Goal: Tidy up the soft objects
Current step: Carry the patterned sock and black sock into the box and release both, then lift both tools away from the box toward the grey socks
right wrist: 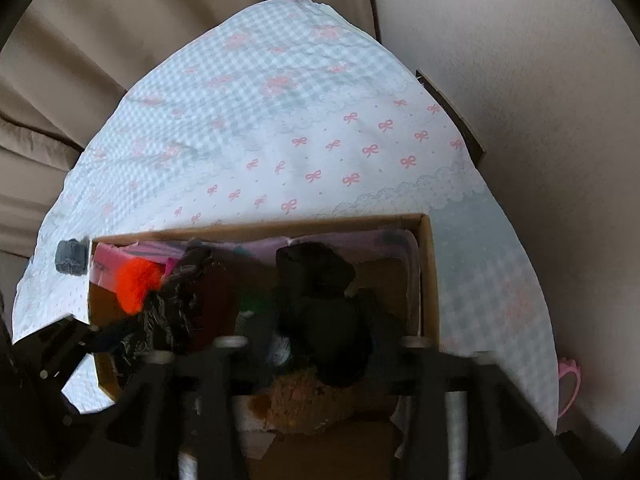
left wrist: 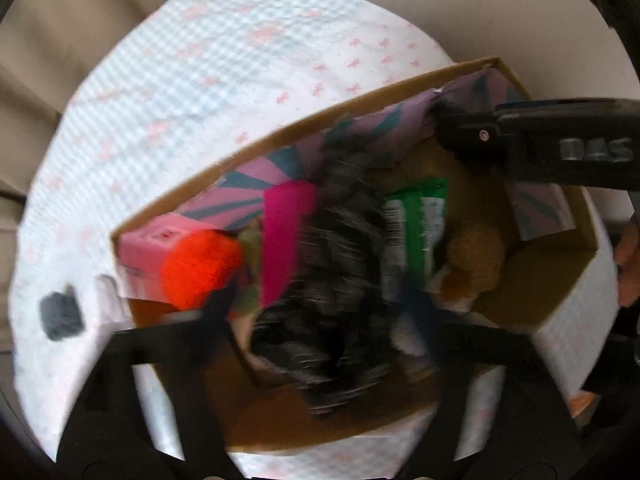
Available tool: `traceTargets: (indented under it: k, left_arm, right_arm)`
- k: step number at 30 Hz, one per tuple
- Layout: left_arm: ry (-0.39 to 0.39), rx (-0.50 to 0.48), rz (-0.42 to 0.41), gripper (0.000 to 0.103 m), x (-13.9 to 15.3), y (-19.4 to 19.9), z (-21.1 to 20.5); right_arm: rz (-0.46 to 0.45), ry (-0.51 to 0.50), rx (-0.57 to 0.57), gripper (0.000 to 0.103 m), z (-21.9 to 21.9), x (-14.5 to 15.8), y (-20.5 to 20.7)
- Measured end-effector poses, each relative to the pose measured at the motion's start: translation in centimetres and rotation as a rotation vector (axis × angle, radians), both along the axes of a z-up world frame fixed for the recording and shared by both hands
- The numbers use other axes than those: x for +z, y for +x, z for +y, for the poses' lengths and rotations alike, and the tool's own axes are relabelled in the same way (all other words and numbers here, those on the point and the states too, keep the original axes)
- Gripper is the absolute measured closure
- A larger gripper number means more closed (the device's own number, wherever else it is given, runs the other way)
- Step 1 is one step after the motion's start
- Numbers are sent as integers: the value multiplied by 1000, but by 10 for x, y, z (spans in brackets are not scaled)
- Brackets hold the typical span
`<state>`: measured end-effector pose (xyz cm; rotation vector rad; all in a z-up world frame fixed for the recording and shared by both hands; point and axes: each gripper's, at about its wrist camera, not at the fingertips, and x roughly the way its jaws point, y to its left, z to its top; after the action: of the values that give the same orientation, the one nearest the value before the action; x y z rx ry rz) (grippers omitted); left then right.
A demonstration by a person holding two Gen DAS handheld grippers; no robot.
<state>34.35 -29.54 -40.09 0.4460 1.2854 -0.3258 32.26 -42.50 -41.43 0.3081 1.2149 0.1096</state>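
An open cardboard box (left wrist: 320,116) (right wrist: 260,228) holds several soft things. Among them are an orange-red fluffy ball (left wrist: 196,268) (right wrist: 136,284), a magenta cloth (left wrist: 284,236), a brown plush (left wrist: 476,260) (right wrist: 304,404) and a green packet (left wrist: 424,224). My left gripper (left wrist: 320,312) points down into the box with its jaws wide open. A blurred black-and-grey striped fuzzy piece (left wrist: 340,280) lies between them. My right gripper (right wrist: 320,332) (left wrist: 452,128) hangs over the box's right half, open. A black soft thing (right wrist: 320,280) sits between its fingers, inside the box.
The box stands on a blue gingham cloth with pink bows (left wrist: 180,100) (right wrist: 320,140), with beige cushions behind. A pink carton (left wrist: 148,248) fills the box's left corner. A small grey object (left wrist: 60,316) (right wrist: 72,258) lies left of the box. A pink item (right wrist: 570,384) sits at the cloth's right edge.
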Motion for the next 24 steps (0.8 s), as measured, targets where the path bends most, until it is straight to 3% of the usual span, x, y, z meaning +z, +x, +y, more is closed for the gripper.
traceTargets:
  k: [1,3,5,14,24]
  left_arm:
    - [-4,-10,-19,0,4,-1,1]
    - [-1,-15,-24,0,6,-1,4]
    - [1,-10,-20,0,8,0,8]
    - [-44,35,-7,0,26,-7,23]
    - [-89,70,-73,0,82,-33,32]
  right_arm:
    - [-8,51,12,26,1,0,2]
    - [-6,72,32,11,7,0,4]
    - [-16,47,46,3,15,2,4]
    - [-69,18,38,2,23,14,-2]
    - [-131,-3,3,2,23,63,-26]
